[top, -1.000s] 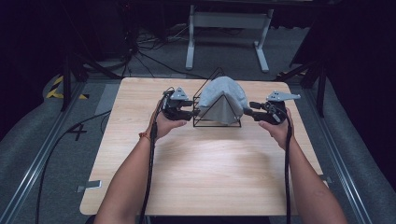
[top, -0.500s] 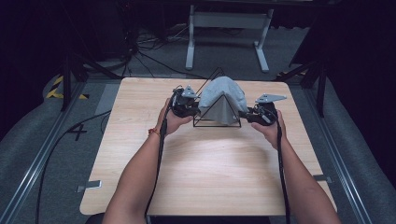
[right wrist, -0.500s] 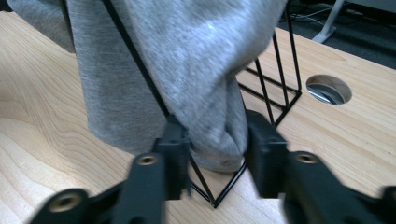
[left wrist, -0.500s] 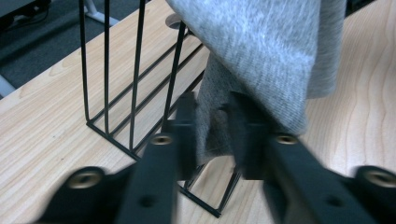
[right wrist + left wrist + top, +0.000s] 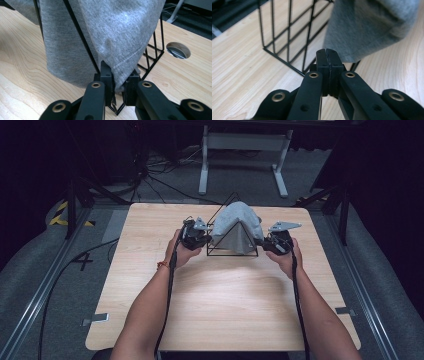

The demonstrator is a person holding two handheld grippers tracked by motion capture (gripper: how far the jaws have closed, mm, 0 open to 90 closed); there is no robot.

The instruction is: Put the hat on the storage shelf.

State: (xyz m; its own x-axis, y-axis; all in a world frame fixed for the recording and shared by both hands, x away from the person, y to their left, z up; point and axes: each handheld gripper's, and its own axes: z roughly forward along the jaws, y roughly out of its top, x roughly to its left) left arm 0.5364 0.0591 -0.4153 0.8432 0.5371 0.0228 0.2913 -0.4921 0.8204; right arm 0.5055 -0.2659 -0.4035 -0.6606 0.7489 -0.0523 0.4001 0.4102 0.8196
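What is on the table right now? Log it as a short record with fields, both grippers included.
surface: wooden table
rack: black wire rack, triangular, standing on the table
cloth: grey cloth draped over the rack's top, hanging down both sides
left gripper: jaws just closed, pads together at the cloth's lower edge; no cloth seen between them
right gripper: jaws just closed, shut on the cloth's hem beside a rack wire
hands: one at each end of the rack
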